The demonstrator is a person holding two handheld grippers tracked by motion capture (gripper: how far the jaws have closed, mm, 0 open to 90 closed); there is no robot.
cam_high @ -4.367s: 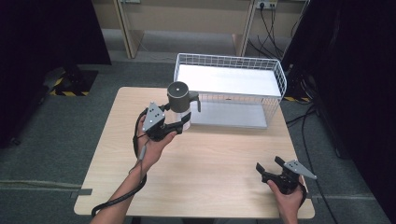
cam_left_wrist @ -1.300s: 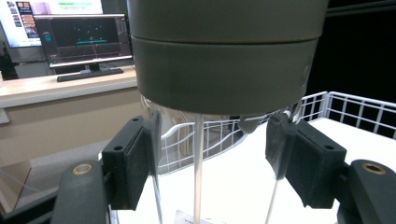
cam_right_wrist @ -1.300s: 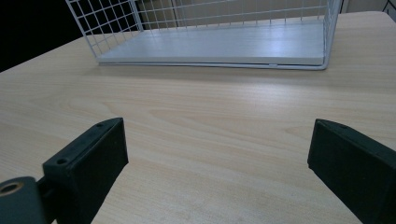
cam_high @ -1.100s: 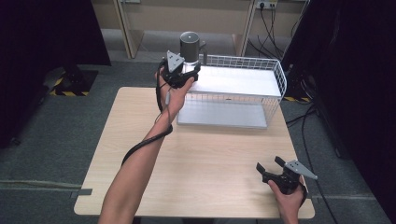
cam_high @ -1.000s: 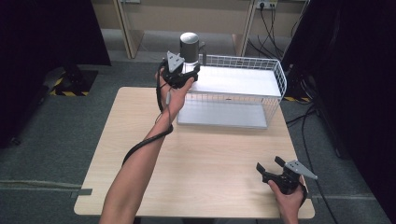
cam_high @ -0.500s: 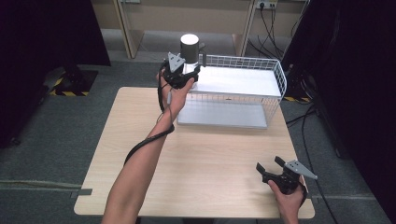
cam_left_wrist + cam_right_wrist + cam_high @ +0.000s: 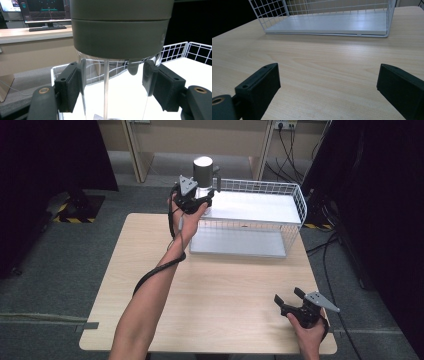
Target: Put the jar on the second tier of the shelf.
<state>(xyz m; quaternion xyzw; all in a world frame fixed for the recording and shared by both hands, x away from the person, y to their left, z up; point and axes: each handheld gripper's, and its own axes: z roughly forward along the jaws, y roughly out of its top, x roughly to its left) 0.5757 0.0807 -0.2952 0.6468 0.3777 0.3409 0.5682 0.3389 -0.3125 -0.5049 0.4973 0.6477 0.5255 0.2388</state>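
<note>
A clear jar with a grey-green lid (image 7: 203, 170) is held up at the left end of the white wire shelf's top (image 7: 260, 206). My left gripper (image 7: 200, 196) is shut on the jar's clear body (image 7: 112, 95), one pad on each side just below the lid (image 7: 120, 27). Whether the jar's base touches the shelf top cannot be told. Low over the table's front right corner, my right gripper (image 7: 290, 301) stands open with bare tabletop between its jaws (image 7: 328, 82).
The wire shelf (image 7: 329, 22) has a white lower board and stands at the back right of the wooden table (image 7: 220, 290). Cables trail from both grippers. Desks and monitors (image 7: 45, 11) stand beyond the table.
The left gripper has carried the jar from the table in front of the shelf up to its top left corner. In the last second it barely moved. The right gripper has stayed put.
</note>
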